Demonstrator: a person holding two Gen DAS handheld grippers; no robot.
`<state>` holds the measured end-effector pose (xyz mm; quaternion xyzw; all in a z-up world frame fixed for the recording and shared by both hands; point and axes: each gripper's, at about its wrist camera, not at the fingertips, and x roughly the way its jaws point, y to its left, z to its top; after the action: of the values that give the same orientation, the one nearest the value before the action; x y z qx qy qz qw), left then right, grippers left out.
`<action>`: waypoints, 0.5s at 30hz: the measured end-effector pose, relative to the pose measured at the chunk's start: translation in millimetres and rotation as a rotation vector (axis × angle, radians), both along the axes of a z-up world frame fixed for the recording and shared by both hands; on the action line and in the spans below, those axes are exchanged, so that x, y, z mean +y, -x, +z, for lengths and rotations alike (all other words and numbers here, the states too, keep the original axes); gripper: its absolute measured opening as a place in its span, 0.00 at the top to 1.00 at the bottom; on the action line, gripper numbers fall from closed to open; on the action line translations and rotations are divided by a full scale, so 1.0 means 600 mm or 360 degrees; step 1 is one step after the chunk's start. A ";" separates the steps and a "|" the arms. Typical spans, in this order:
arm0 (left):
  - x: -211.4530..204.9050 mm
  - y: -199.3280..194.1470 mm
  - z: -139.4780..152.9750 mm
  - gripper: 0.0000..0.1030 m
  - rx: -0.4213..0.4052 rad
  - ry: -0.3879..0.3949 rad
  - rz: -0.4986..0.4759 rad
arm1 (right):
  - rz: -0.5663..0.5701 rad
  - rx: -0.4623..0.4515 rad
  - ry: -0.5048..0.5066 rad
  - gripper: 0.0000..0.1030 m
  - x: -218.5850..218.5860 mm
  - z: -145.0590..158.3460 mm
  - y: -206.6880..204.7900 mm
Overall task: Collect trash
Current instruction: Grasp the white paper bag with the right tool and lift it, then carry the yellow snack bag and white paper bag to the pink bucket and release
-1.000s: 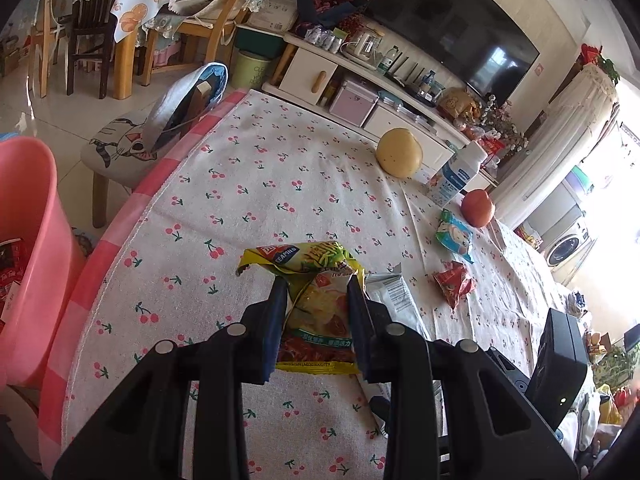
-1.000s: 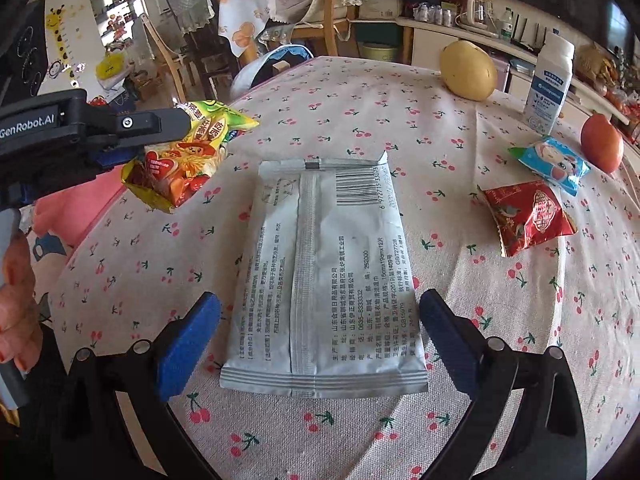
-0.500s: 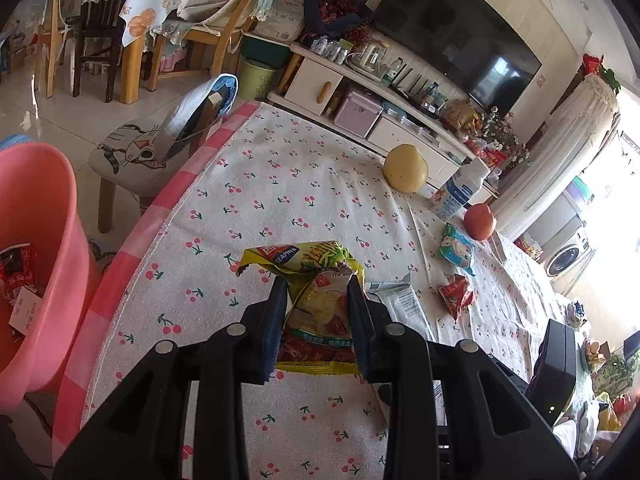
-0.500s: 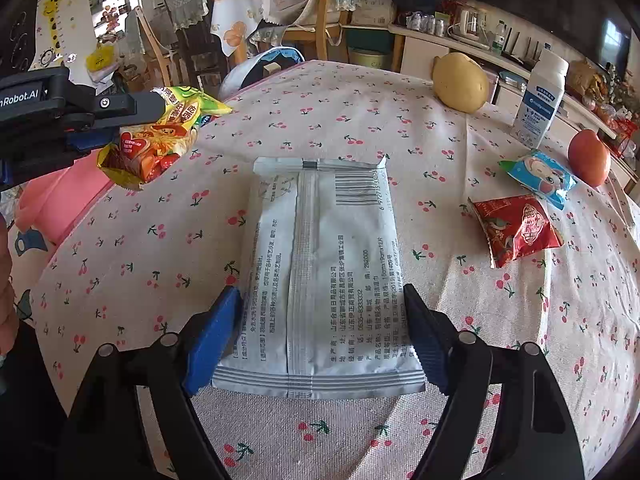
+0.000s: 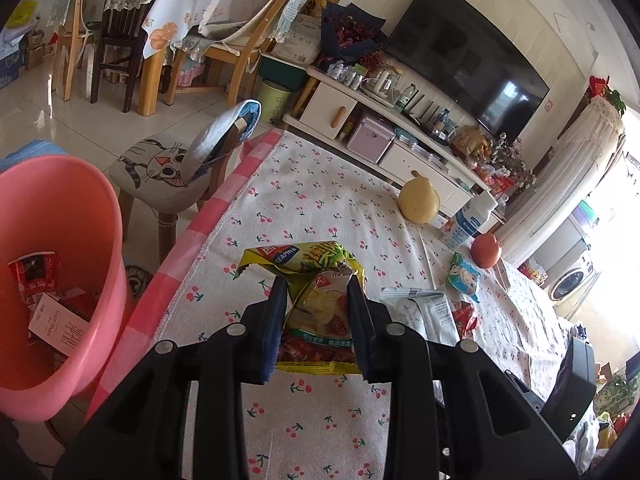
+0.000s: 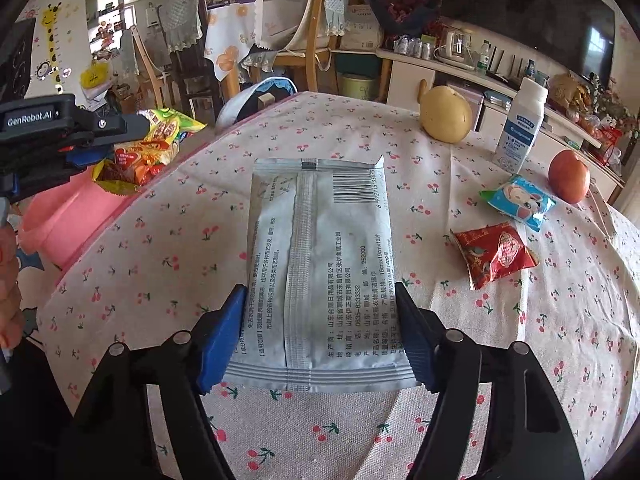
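Left tool (image 5: 316, 320): clamped together on a yellow and green crinkled plastic snack bag (image 5: 316, 304), its pads pressing the bag's two long sides.
Snack bag: hanging clear of the tabletop (image 5: 320, 200) near its pink-checked edge; its long axis is running along the tool's fingers, the torn green end pointing away from the tool, the yellow sealed end pointing back toward it.
Right tool (image 6: 320, 332): jaws closing, the blue pads (image 6: 224, 340) sitting against the two long edges of a pale grey-blue flat foil pouch printed with black text and a barcode (image 6: 320, 260).
Foil pouch: lying back side up on the cherry-print cloth, its centre seam and long axis running straight away from the right tool; the barcode end is pointing toward the far side of the tabletop, the near sealed end lying between the pads.
Pink round plastic tub (image 5: 52, 280): standing beside the tabletop on the left, holding red wrappers and a white card.
Red crinkled foil wrapper (image 6: 496, 252): lying flat to the right of the pouch, apart from it.
Blue and white cartoon-print packet (image 6: 520, 200): lying just beyond the red wrapper, near a red-orange round fruit (image 6: 568, 176).
White plastic bottle with a blue label (image 6: 520, 128): standing upright by the far edge.
Pale yellow round fruit (image 6: 446, 114): resting left of the bottle.
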<state>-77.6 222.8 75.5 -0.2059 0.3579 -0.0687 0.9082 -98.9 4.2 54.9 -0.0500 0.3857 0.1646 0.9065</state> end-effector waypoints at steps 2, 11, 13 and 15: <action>0.012 0.002 0.004 0.69 -0.0016 0.0011 0.0033 | 0.0007 -0.0017 -0.0027 0.30 0.007 0.016 -0.001; 0.091 0.021 0.022 0.69 -0.0086 0.0116 0.0249 | 0.0157 -0.0084 -0.0117 0.30 0.090 0.091 -0.008; 0.115 0.027 0.025 0.69 -0.0097 0.0125 0.0330 | 0.0211 -0.0092 -0.0126 0.30 0.119 0.105 -0.012; 0.140 0.034 0.027 0.69 -0.0104 0.0129 0.0423 | 0.0268 -0.0102 -0.0126 0.30 0.150 0.116 -0.013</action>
<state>-98.1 307.0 91.5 -0.2856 0.2946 0.0311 0.9114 -90.8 94.1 124.5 -0.0516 0.3441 0.2537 0.9025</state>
